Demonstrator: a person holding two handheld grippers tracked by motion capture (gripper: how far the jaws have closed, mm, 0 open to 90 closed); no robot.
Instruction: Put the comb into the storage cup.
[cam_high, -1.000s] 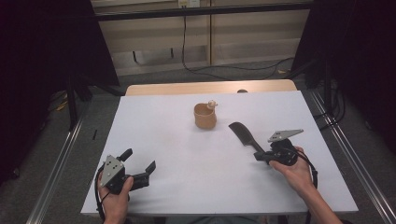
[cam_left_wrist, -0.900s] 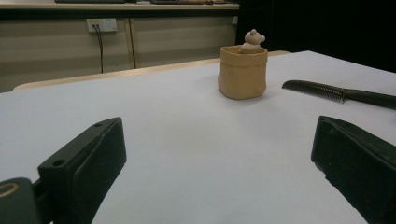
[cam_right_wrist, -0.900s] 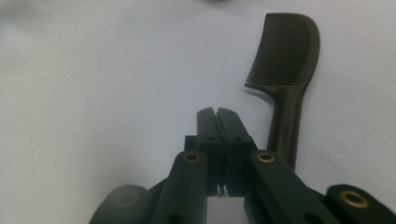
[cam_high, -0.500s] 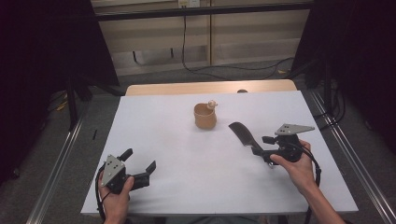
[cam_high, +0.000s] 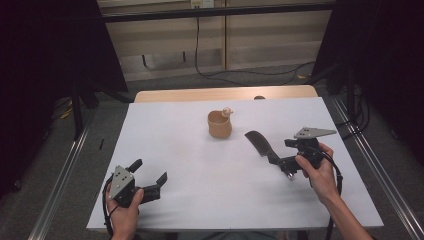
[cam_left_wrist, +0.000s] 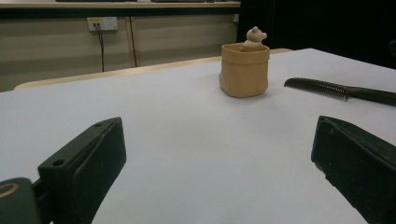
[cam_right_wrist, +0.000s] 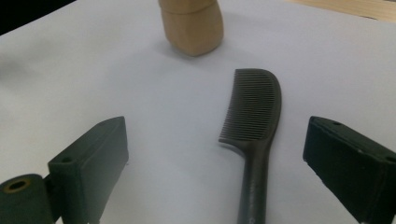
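A black comb (cam_high: 260, 143) lies flat on the white table (cam_high: 190, 160), teeth end toward a tan cup (cam_high: 219, 125). A small bear figure (cam_high: 227, 111) peeks over the cup's rim. My right gripper (cam_high: 282, 165) has just been opening its jaws. It is now open, and the comb (cam_right_wrist: 254, 107) handle lies loose between the jaws, touching neither pad. My left gripper (cam_high: 150, 170) rests open at the front left with nothing between its fingers. From the left gripper (cam_left_wrist: 219, 140), the cup (cam_left_wrist: 244, 70) stands ahead and the comb (cam_left_wrist: 317, 87) to its right.
A wooden tabletop edge (cam_high: 225, 93) shows behind the white sheet. Metal rails (cam_high: 60, 185) run along the floor on both sides, and a cable (cam_high: 210, 70) lies on the floor at the back. Bare white surface stretches between my two grippers.
The right gripper's jaws have gone from shut on the comb's handle to open, letting it go. The comb now rests on the table. The left gripper has not moved.
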